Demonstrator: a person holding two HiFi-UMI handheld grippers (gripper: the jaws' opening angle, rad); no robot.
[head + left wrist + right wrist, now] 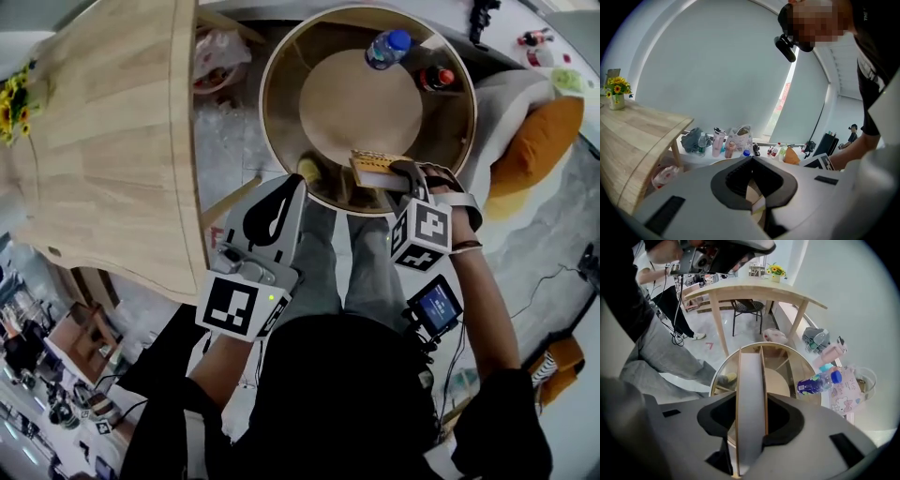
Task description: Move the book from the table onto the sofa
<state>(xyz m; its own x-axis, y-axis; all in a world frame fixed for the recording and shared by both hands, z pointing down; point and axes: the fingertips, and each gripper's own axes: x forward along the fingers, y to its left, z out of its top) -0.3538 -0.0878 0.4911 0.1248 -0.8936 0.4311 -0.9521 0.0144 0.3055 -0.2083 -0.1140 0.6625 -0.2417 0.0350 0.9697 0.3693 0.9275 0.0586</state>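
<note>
The book (378, 170) stands on its edge at the near rim of the round glass table (274, 66). My right gripper (401, 178) points steeply down and is shut on the book. In the right gripper view the book (751, 380) runs edge-on between both pads of the right gripper (752, 427), grey pages between tan covers. My left gripper (298, 184) hangs to the left of the book, just off the table's near rim, with nothing in it. In its own view the left gripper (751, 159) shows its tips meeting. A pale sofa (502, 108) lies at the right.
A water bottle (387, 49) with a blue cap and a red-capped bottle (437, 78) lie on the far side of the round table. A wooden table (103, 141) stands close on the left. An orange cushion (539, 141) rests on the sofa. The person's legs are below the table's near rim.
</note>
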